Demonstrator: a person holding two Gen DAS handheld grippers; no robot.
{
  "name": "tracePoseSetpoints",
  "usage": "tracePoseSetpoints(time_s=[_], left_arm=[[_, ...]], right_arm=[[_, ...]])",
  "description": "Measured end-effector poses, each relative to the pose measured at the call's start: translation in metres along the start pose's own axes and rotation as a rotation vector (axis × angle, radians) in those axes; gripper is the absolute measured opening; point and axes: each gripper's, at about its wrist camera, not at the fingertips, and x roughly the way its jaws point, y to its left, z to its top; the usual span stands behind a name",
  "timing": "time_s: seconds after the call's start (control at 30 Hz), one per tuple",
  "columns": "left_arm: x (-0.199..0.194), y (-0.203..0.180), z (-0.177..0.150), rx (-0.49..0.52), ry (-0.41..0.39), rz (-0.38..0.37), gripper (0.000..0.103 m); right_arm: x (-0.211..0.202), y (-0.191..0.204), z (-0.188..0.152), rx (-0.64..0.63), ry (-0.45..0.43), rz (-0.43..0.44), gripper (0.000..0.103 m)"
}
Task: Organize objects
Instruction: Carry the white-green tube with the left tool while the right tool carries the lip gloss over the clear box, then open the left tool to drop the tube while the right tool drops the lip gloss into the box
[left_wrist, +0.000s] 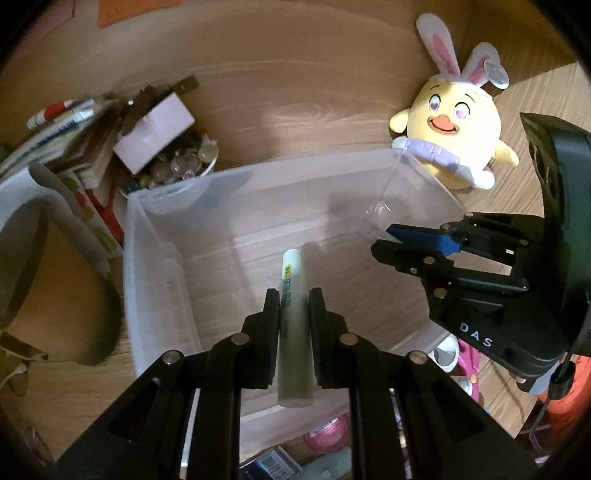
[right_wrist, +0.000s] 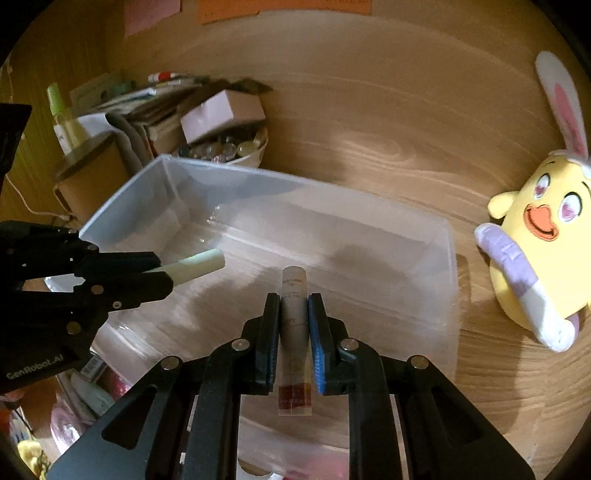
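One red-banded tube (right_wrist: 294, 332), perhaps lip balm.

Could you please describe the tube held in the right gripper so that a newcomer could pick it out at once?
Start at the clear plastic bin in the middle of the wooden table. Above its open top, the right gripper clamps a slim white tube. Unlike the pale green tube beside it, this one has a red band at its rear end.
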Motion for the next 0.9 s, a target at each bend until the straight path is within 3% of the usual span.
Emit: tracePoseSetpoints(time_s=[0.3, 0.4, 0.47, 0.6, 0.67, 0.77, 0.9], left_arm=[[-0.012, -0.001, -0.002, -0.010, -0.016, -0.007, 0.019], [-0.022, 0.002, -0.005, -0.027, -0.031, -0.018, 0.036], [-0.031, 0.003, -0.009, -0.033, -0.055, -0.013, 0.054], [-0.054, -0.001, -0.024, -0.007, -0.113, 0.026, 0.068], [-0.063, -0.004, -0.033, -0.002, -0.126, 0.033, 0.081], [-0.075, -0.010, -0.051, 0.012, -0.144, 0.045, 0.092], [-0.082, -0.016, -0.079, 0.029, -0.127, 0.048, 0.093]], right_arm=[[0.001, -0.001, 0.000, 0.013, 0.016, -0.018, 0.014], [-0.011, -0.005, -0.003, 0.035, 0.003, 0.001, 0.018], [-0.020, -0.009, -0.005, 0.045, -0.021, -0.004, 0.026], [-0.049, -0.016, -0.016, 0.061, -0.087, -0.027, 0.040], [-0.064, -0.018, -0.024, 0.071, -0.116, -0.032, 0.047], [-0.089, -0.022, -0.042, 0.091, -0.158, -0.041, 0.056], [-0.107, -0.021, -0.064, 0.118, -0.182, -0.034, 0.063]])
